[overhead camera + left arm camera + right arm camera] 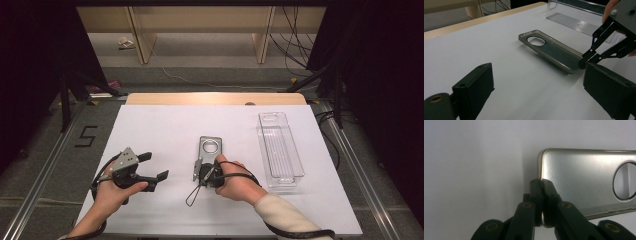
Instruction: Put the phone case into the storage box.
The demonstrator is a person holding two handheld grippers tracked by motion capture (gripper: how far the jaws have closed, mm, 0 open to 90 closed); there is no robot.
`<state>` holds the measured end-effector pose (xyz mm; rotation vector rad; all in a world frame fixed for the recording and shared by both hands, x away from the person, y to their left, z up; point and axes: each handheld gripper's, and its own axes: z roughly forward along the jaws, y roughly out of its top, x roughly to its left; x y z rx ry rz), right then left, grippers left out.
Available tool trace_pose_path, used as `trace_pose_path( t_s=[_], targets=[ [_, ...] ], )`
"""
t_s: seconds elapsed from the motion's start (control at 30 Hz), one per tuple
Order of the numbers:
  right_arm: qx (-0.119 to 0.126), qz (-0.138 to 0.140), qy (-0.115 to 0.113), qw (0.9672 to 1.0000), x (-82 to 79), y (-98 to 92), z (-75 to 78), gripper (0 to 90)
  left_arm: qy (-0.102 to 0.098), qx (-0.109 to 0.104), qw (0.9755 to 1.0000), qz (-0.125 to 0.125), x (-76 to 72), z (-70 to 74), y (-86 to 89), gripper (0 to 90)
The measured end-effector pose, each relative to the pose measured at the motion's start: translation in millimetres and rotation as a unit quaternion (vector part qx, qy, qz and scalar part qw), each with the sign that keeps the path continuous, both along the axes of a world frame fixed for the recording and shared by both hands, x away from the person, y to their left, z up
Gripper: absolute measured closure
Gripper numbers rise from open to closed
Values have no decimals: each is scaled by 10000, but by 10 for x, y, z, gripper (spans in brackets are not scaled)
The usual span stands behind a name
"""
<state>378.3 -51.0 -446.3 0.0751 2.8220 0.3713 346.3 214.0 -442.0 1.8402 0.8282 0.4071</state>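
left hand (112, 192): bottom left of high view, on the white table cover, holds the left gripper (154, 166)
left gripper jaws: spread wide, nothing between them; in left gripper view both black pads stand apart over bare white surface, pointing toward the case
right hand (239, 182): bottom centre of high view, pale sleeve (282, 215), wraps the right gripper (202, 170)
right gripper jaws: pinched together on the near short edge of the phone case (584, 182); right gripper view shows the two tips clamped on the rim at its corner
phone case: dark translucent, round camera hole at far end; centre of table, just ahead of right hand; left gripper view shows gripped end lifted off the surface, far end low, looks tilted
phone case vs left gripper: apart, case to the right of it
table (160, 130): white sheet over wooden top, wood strip showing at far edge
clear tray (280, 150): long transparent plastic bin, right of the case, well apart from it, long axis running near to far
beyond table: grey floor, cables, wooden furniture legs, "5" marked on floor at left
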Motion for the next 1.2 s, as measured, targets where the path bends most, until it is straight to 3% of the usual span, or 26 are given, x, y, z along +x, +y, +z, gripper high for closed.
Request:
trace_pose_path(
  t_s=[0.7,0.9,1.2],
  targets=[
    [689,3,-160,9975,-55,-166,70,890,-8,4,10000,7,0,2,2,91],
    [1042,-48,-213,9943,-77,-226,84,891,-7,-4,10000,21,-2,3,4,90],
    [1459,-140,-101,9891,-84,-332,98,891,-11,-11,10000,10,-2,5,5,90]
  ],
)
